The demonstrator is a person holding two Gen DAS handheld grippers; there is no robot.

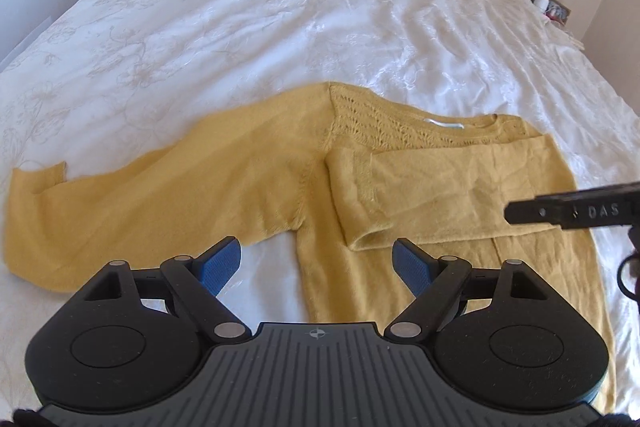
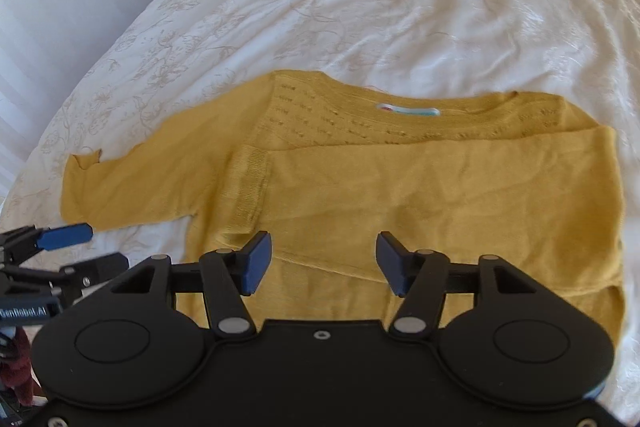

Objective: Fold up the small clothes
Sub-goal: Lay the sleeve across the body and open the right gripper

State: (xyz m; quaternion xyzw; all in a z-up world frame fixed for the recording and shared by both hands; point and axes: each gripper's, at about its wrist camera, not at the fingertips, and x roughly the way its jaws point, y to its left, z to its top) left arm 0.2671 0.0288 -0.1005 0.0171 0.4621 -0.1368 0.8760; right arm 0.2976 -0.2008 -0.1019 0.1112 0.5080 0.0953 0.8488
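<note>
A yellow sweater lay flat on the bed, one sleeve folded across; both tongs, left and right, hovered above it, jaws apart, empty.

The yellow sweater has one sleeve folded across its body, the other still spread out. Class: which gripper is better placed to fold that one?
Probably left. The left gripper hangs open beside the spread sleeve; the right gripper hangs over the folded sleeve.

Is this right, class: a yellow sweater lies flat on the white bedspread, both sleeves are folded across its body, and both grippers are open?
Not quite. Only one sleeve of the yellow sweater is folded across the body; the other sleeve lies stretched out on the white bedspread, as the left wrist view shows. Both the left gripper and right gripper are open.
</note>
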